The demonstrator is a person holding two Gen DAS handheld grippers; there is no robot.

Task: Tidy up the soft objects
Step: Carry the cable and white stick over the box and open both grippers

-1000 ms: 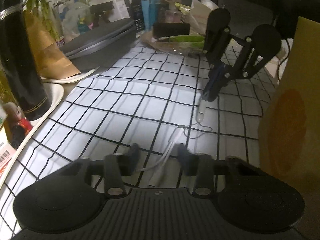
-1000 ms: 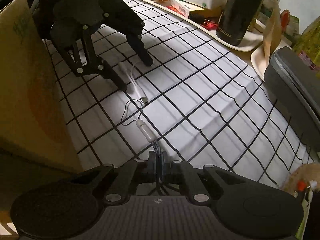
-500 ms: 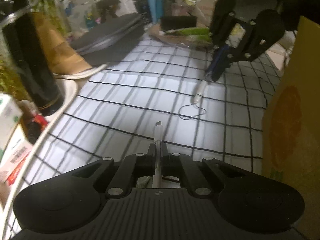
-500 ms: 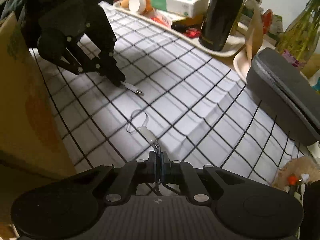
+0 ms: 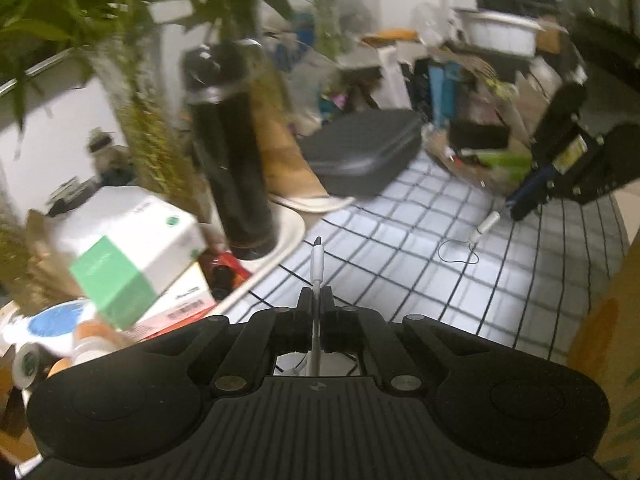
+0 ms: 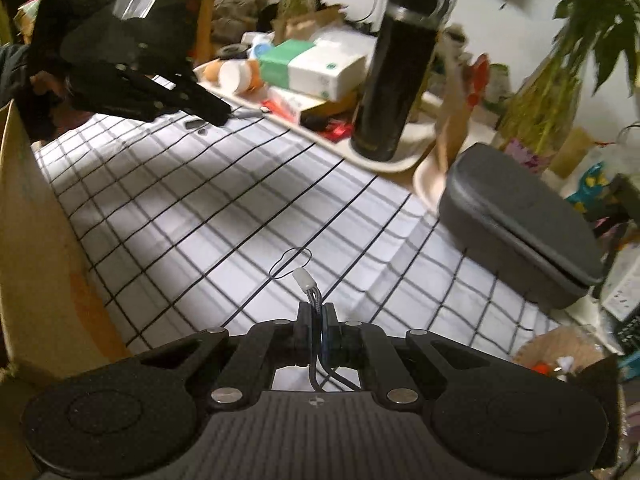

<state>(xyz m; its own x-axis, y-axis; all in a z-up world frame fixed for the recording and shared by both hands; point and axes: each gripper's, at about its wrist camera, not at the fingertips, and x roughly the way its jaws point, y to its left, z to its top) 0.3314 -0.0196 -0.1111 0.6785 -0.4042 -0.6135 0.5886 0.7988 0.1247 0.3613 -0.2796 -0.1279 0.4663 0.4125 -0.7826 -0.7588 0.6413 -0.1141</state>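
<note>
My left gripper [image 5: 316,300] is shut on a white adapter cable [image 5: 316,264] whose plug sticks out past the fingertips, lifted above the checked cloth [image 5: 400,256]. My right gripper [image 6: 317,314] is shut on a braided cable [image 6: 314,300] with a white plug [image 6: 302,279] and a thin black loop [image 6: 290,261]. In the left wrist view the right gripper [image 5: 524,210] is at the far right with the white plug [image 5: 486,226] hanging from it. In the right wrist view the left gripper [image 6: 224,114] is at the upper left, raised.
A cardboard box [image 6: 36,248] stands along one side of the cloth. A black flask [image 5: 232,152] stands on a cream tray [image 6: 384,160] with a green-white box [image 5: 128,240]. A grey zip case [image 6: 520,228] lies beside it. Plants and clutter ring the table.
Both grippers have lifted with their cables. The left closed on the white adapter cable a second ago and has risen and swung left toward the tray.
</note>
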